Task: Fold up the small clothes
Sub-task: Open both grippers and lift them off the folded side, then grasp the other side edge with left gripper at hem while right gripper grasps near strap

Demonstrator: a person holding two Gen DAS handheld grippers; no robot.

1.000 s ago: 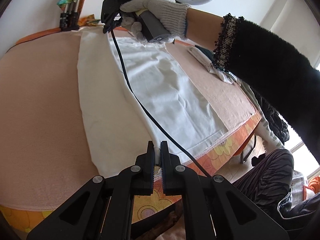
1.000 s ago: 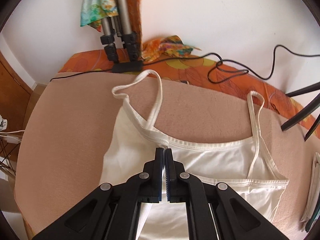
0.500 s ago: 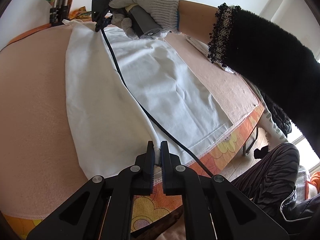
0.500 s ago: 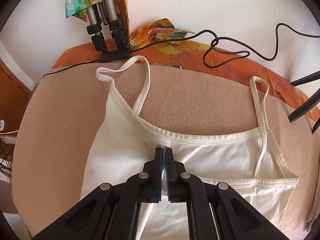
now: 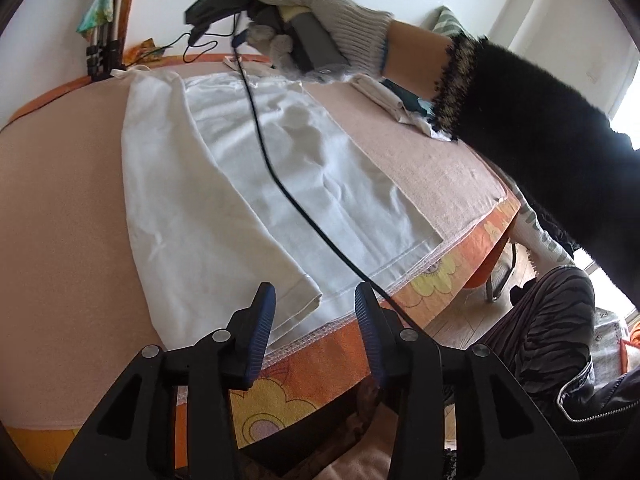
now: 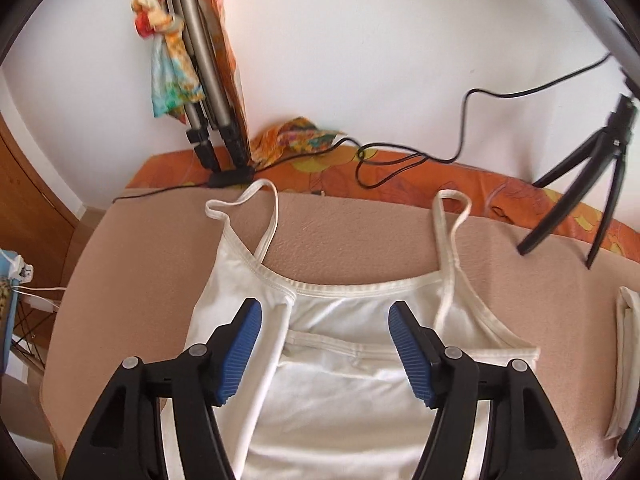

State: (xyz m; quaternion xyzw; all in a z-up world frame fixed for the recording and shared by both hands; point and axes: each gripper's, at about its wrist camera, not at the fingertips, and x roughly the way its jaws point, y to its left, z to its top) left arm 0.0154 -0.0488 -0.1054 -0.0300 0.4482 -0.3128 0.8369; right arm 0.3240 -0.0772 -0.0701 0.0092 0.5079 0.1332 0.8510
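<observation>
A white strappy camisole (image 5: 256, 184) lies flat on the pink table cover (image 5: 52, 200), its left side folded over the middle. My left gripper (image 5: 316, 312) is open and empty just above the hem corner at the near table edge. My right gripper (image 6: 325, 332) is open and empty above the neckline; the top (image 6: 340, 408) shows its two straps (image 6: 450, 248) lying towards the wall. In the left wrist view the right gripper (image 5: 224, 4) is held in a gloved hand above the far end.
A tripod (image 6: 200, 80) with a colourful cloth stands at the wall, a black tripod (image 6: 592, 184) at right. Black cables (image 6: 400, 160) run along the orange tablecloth. Folded white clothes (image 5: 384, 96) lie at the right; one cable (image 5: 280, 184) hangs across the camisole.
Both grippers have opened and let go of the camisole. The folded side now lies flat. Both grippers have pulled back and lifted a little.
</observation>
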